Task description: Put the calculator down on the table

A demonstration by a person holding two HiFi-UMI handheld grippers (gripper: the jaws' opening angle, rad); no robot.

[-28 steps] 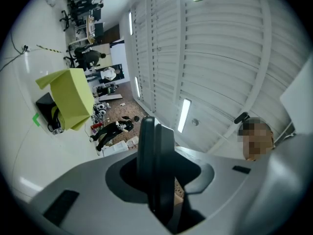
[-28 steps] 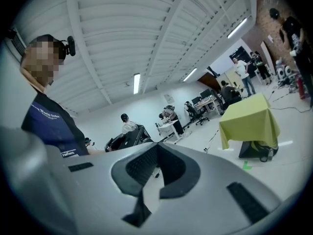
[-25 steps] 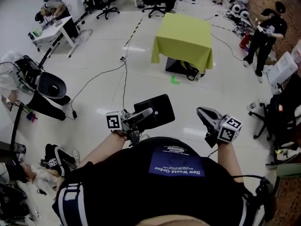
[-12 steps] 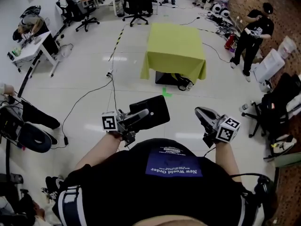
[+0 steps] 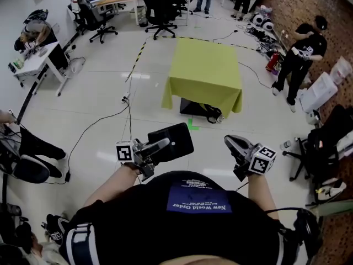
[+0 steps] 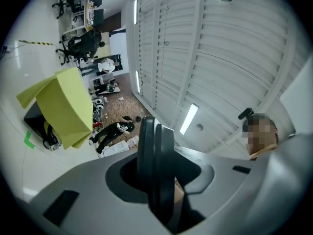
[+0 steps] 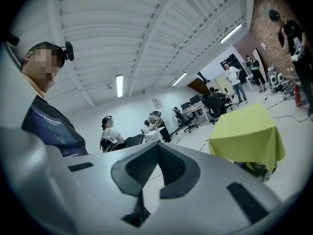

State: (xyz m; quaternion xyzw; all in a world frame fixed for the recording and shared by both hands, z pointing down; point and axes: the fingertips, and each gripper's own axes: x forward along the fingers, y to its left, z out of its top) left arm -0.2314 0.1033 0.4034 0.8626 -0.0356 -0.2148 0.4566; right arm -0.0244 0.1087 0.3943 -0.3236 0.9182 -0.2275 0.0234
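A black flat calculator (image 5: 172,141) is held in front of my body, with my left gripper (image 5: 158,146) shut on its near edge. In the left gripper view the calculator (image 6: 154,160) stands edge-on between the jaws, tilted upward. My right gripper (image 5: 232,142) hangs at the right, shut with nothing in it; in the right gripper view its pads (image 7: 142,164) meet at the tips. A table under a yellow-green cloth (image 5: 204,73) stands ahead on the white floor, also seen as the table (image 6: 67,104) in the left gripper view and the table (image 7: 247,131) in the right gripper view. Its top is bare.
A black bag (image 5: 203,111) lies under the table, with a green tape mark (image 5: 191,126) on the floor before it. Cables (image 5: 128,95) run across the floor at left. Office chairs (image 5: 160,4) and desks (image 5: 34,59) stand farther off. A person (image 5: 300,59) stands at right.
The table has come nearer and lower in the head view as I walk toward it. Both grippers keep their pose, and the calculator stays in the left one.
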